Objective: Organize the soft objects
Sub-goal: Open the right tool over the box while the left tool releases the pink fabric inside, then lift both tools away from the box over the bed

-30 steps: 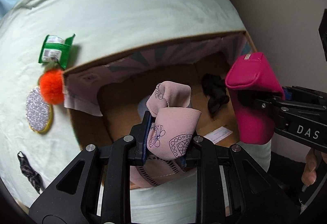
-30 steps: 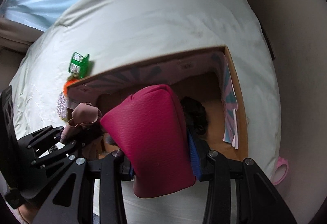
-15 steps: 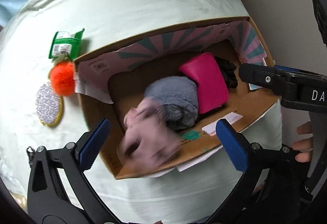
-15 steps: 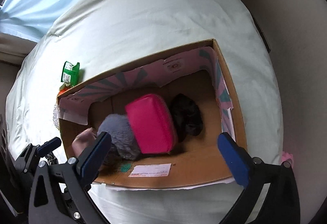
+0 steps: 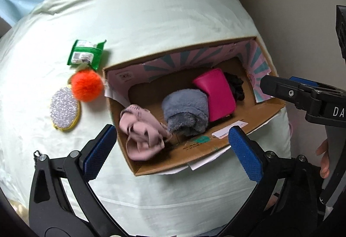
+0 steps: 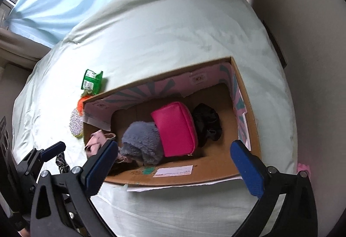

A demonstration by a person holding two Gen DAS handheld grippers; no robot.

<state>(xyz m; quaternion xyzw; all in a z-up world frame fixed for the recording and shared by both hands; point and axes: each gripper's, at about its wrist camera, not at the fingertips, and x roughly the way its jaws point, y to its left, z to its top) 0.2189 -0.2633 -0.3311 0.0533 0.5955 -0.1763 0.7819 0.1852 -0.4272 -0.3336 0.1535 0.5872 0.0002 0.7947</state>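
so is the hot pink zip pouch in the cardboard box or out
In. The hot pink zip pouch lies on the cardboard box floor, between the grey fluffy bundle and black fabric.

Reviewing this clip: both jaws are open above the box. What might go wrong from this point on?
1. The orange pom-pom lies against the cardboard box wall; a grab by the left gripper may snag the rim.
2. The pink cloth sits heaped in the box's corner and may spill out if the box is nudged.
3. The black hair tie lies partly hidden by the grippers in both views, so it is easily missed.
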